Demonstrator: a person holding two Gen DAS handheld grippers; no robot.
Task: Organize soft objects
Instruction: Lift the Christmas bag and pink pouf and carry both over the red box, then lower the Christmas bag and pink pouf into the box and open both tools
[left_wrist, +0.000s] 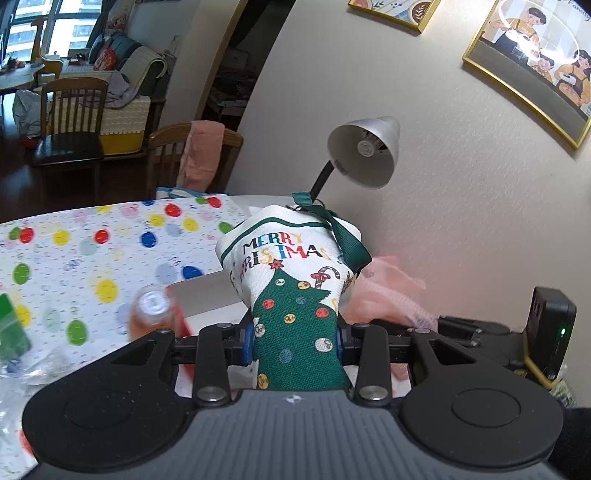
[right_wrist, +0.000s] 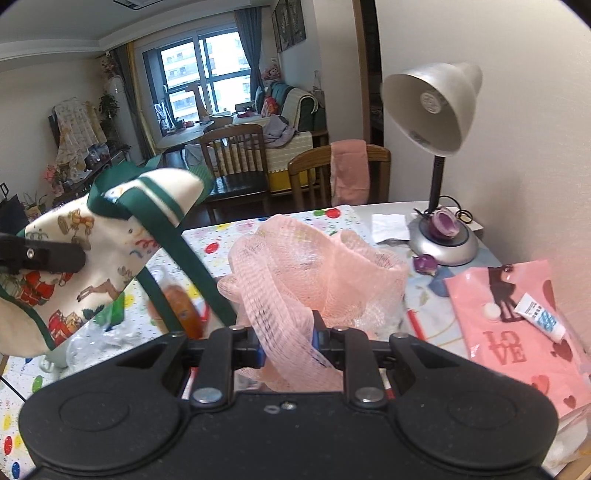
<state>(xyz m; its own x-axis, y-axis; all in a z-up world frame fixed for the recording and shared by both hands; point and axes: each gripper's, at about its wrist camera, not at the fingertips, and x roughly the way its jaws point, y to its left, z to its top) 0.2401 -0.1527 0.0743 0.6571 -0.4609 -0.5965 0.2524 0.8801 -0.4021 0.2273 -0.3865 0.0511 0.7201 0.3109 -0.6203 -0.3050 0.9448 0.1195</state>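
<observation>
Black tool (left_wrist: 294, 341) — blue pads, silver screws, seemingly ribbed grey housing.

One Christmas cloth bag (left_wrist: 295, 295), one pink mesh sponge (right_wrist: 314, 273), one desk lamp (right_wrist: 436, 110), two wooden chairs counted (right_wrist: 236, 162), one pink LOVE pouch (right_wrist: 517, 332), one small tube (right_wrist: 539, 314), two framed pictures (left_wrist: 535, 62).

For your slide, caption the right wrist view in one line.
Right gripper pinching a pink mesh sponge above the table, desk lamp behind.

Your stocking (left_wrist: 295, 280) is white with a green tree, coloured baubles and green ribbon. Your mesh puff (right_wrist: 314, 273) is pale pink. The surface (left_wrist: 92, 258) wears white cloth with red, yellow, green and blue dots.
</observation>
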